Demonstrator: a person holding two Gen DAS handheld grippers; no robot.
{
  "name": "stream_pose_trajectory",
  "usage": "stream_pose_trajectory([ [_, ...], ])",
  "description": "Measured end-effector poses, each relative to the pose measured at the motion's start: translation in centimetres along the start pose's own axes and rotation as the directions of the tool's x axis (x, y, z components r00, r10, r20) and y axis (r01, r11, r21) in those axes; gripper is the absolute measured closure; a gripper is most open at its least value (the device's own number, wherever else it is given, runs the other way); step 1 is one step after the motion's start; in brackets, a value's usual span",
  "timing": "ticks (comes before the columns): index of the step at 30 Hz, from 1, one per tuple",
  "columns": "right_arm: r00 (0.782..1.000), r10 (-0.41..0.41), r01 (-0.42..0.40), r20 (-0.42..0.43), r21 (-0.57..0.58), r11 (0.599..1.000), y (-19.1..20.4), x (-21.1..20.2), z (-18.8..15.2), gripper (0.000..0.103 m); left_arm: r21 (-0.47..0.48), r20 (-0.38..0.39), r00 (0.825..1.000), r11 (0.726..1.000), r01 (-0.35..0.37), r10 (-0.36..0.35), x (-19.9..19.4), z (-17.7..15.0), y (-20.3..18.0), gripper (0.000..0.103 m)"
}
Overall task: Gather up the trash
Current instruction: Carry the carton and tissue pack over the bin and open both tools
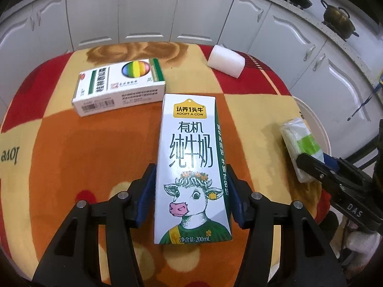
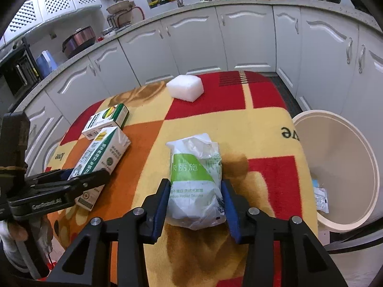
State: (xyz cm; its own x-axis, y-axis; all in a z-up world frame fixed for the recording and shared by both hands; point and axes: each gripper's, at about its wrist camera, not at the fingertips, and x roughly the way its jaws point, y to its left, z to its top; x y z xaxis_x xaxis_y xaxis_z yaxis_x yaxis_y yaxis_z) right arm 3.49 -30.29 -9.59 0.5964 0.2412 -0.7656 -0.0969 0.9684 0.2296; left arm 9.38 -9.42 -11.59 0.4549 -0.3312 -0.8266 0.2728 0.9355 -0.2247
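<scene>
- The left claw (image 1: 191,191) stands around the milk carton (image 1: 191,167), one blue pad on each long side. The pads look touching or almost touching the walls; I cannot tell if they really press, so I call it not yet a sure pinch.
- The carton lies flat on the bench (image 1: 71,155), which is covered w/ a red, orange and yellow cloth. A white box w/ coloured print (image 1: 119,88) lies just behind it, and a white foam block (image 1: 226,61) is at the far edge.
- The right claw (image 2: 195,203) is around the tissue pack (image 2: 195,179), a soft crumpled plastic pack w/ a green band. Its pads sit at both sides of the pack; the right pad seems to touch the wrap, the left one is very near. Whether it squeezes I cannot tell.
- The bin (image 2: 368,167) stands beside the bench on the right side, open, w/ a small wrapper already at its bottom.
- To do this step well, I think: close each claw until the thing does not slip, then lift.
- The carton is stiff but probably empty, so a too strong squeeze can crush it; hold at the middle of the long sides.
- The pack is soft and slippery, so it needs a deeper closing, more toward its centre, not only on loose wrap.
- The bin is nearer to the right claw, so the pack should probably go first; the left one must cross over the bench, w/o hitting the right claw.
</scene>
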Motion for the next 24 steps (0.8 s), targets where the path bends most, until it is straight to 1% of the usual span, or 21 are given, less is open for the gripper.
stream_pose_trajectory([
  [7,0.999,-0.004,0.004,0.033,0.018,1.000,-0.9,-1.5,0.3,0.062,0.028,0.044,0.999,0.999,0.031,-0.032,-1.0,1.0,-1.6,0.050],
  [11,0.998,-0.015,0.013,0.060,0.033,0.999,-1.7,-2.7,0.6,0.062,0.053,0.064,0.996,0.997,0.054,-0.057,-1.6,1.8,-3.2,0.050],
  [19,0.992,-0.058,0.048,0.111,0.091,0.995,-4.8,-5.3,1.0,0.062,0.121,0.082,0.990,0.987,0.102,-0.113,-1.9,3.2,-7.4,0.050],
  [24,0.987,-0.089,0.072,0.131,0.129,0.989,-6.7,-6.5,0.8,0.062,0.160,0.079,0.987,0.979,0.123,-0.137,-1.6,3.7,-10.0,0.050],
])
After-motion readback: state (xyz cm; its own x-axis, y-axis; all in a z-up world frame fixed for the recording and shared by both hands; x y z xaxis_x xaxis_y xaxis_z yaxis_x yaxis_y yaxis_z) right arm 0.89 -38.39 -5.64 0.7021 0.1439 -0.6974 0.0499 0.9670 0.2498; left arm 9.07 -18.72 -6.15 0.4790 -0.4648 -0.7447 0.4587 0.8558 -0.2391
